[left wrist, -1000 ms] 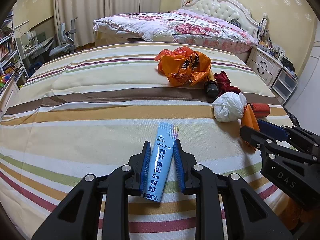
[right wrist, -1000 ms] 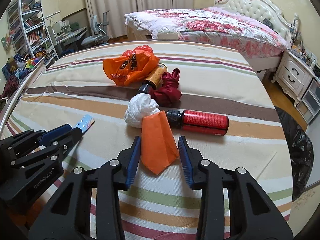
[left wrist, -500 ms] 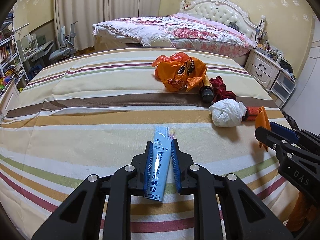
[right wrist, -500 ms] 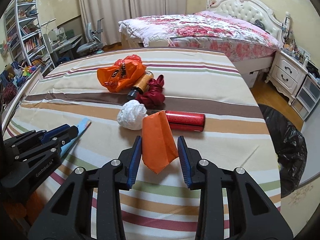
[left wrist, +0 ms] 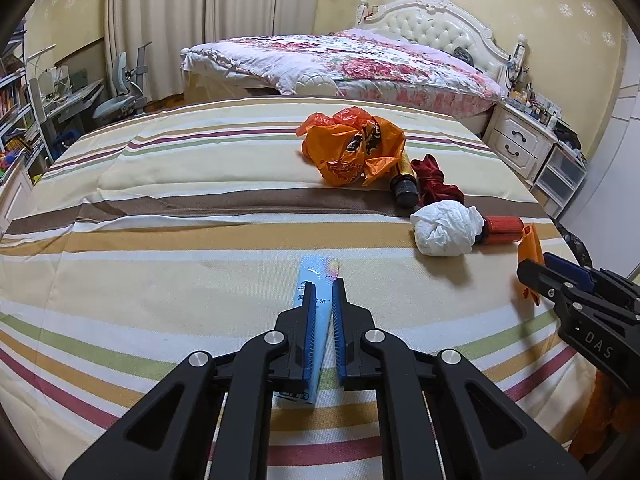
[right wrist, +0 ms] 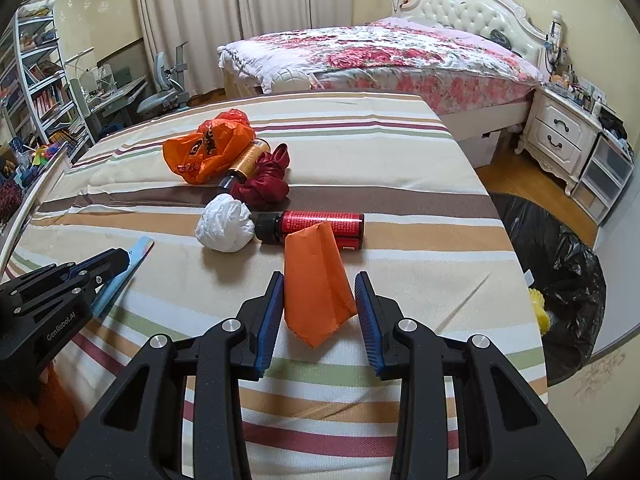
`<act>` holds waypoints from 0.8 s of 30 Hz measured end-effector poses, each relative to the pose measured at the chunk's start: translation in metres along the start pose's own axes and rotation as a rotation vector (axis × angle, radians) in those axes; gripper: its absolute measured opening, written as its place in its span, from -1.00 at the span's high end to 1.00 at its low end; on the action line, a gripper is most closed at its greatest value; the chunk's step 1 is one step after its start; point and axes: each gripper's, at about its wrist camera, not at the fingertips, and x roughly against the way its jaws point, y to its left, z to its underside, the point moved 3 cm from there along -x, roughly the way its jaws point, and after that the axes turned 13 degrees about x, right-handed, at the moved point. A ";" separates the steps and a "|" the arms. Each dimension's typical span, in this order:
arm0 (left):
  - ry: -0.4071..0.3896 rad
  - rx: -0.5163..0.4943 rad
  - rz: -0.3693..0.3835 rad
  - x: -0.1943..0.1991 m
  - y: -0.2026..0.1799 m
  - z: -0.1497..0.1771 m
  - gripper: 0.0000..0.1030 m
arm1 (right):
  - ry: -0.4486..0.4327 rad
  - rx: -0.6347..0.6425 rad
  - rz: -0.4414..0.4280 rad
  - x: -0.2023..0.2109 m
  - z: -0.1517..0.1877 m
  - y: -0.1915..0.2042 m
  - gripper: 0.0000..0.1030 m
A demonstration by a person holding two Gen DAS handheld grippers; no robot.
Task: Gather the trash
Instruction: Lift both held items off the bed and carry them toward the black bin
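Striped bedding (left wrist: 168, 240) in cream, brown and tan spreads before us, with a second bed under a floral quilt (left wrist: 360, 64) behind it and a white nightstand (right wrist: 560, 132) to one side. We see the left gripper (left wrist: 323, 286) clenched tight on a pale blue sachet (left wrist: 316, 276), which lies flat on the sheet and runs away from us between the blue pads. The right gripper (right wrist: 319, 280) holds an orange paper pouch (right wrist: 316, 280) between its fingers (a sliver of space shows along one pad, so we cannot tell how firmly it bites). Just beyond the pouch lie a red bottle (right wrist: 332, 224) and a white crumpled wad (right wrist: 226, 228), nearly touching. Farther back sit a dark red cloth (right wrist: 266, 184), a gold-labelled bottle (right wrist: 244, 164) and an orange plastic bag (right wrist: 208, 148), bunched together. A black trash bag (right wrist: 560, 280) stands open on the floor beside the bed.
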 end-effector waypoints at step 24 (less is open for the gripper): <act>0.037 -0.070 -0.058 0.000 0.004 0.014 0.59 | 0.000 -0.016 -0.015 -0.003 0.006 -0.003 0.31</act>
